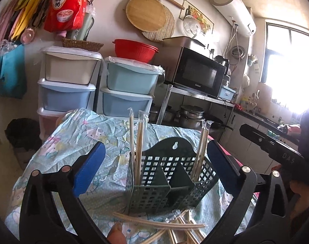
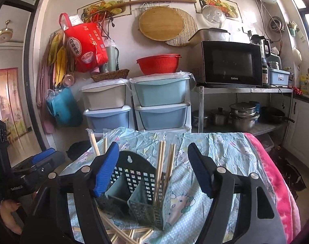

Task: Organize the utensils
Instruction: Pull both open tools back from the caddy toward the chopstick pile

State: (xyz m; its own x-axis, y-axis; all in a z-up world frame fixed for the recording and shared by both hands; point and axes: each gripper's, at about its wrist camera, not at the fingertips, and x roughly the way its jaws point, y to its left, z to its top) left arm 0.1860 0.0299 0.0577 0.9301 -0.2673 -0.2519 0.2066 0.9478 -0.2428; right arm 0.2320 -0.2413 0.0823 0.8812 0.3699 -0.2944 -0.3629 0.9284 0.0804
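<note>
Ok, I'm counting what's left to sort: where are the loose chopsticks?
The loose chopsticks lie in a heap on the patterned cloth, at the near foot of the dark utensil holder, bottom centre in both wrist views.

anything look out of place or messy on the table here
Yes. Loose wrapped wooden chopsticks lie scattered and crossed on the patterned cloth in front of the dark green perforated plastic holder, while only a few stand upright in its outer compartments. The middle looks empty.
</note>
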